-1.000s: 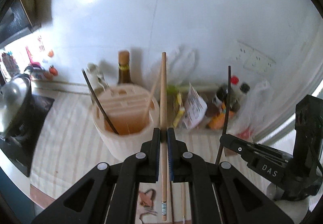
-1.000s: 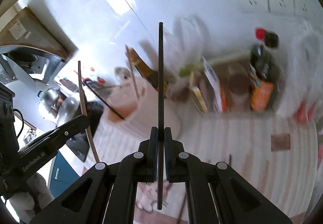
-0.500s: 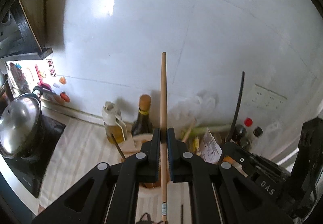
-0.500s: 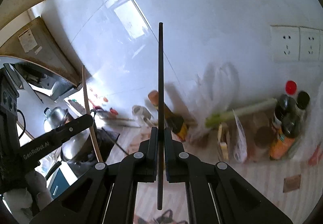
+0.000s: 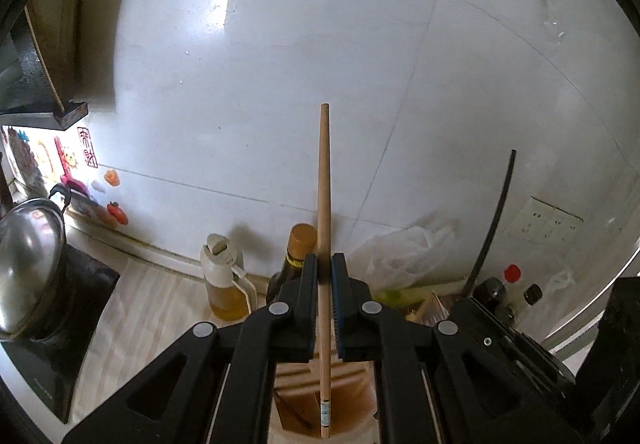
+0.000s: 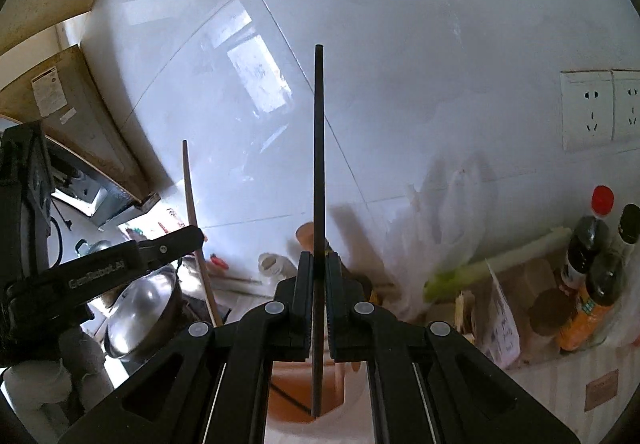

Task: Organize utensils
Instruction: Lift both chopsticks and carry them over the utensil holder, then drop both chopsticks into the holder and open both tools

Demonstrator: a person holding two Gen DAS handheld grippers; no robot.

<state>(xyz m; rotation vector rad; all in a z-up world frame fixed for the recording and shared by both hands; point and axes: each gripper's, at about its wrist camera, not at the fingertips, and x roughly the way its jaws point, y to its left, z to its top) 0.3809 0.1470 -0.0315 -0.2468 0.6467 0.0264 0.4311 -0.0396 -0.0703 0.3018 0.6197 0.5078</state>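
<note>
Left wrist view. White tiled wall [image 5: 320,64] fills the upper frame; pale striped countertop [image 5: 152,308] at lower left. Black cooktop with one steel pot [image 5: 28,264] at far left. Behind the fingers: one oil jug [image 5: 224,284] and one dark bottle with tan cap [image 5: 298,248]. Left gripper [image 5: 324,308] is clenched on one wooden chopstick [image 5: 324,204], held upright at frame centre; its lower end hangs over the beige utensil holder [image 5: 304,404] at bottom centre. Right gripper [image 5: 516,344] at lower right carries one black chopstick [image 5: 496,216].

Right wrist view. Same white wall; two socket plates [image 6: 600,108] at right edge. Counter at lower right holds three sauce bottles [image 6: 588,244], a green leek and a white plastic bag [image 6: 452,220]. Right gripper [image 6: 319,304] is clamped on the black chopstick [image 6: 319,164], upright, lower tip inside the holder's orange-lit opening [image 6: 296,400]. Left gripper [image 6: 120,264] at left with the wooden chopstick [image 6: 192,204].
</note>
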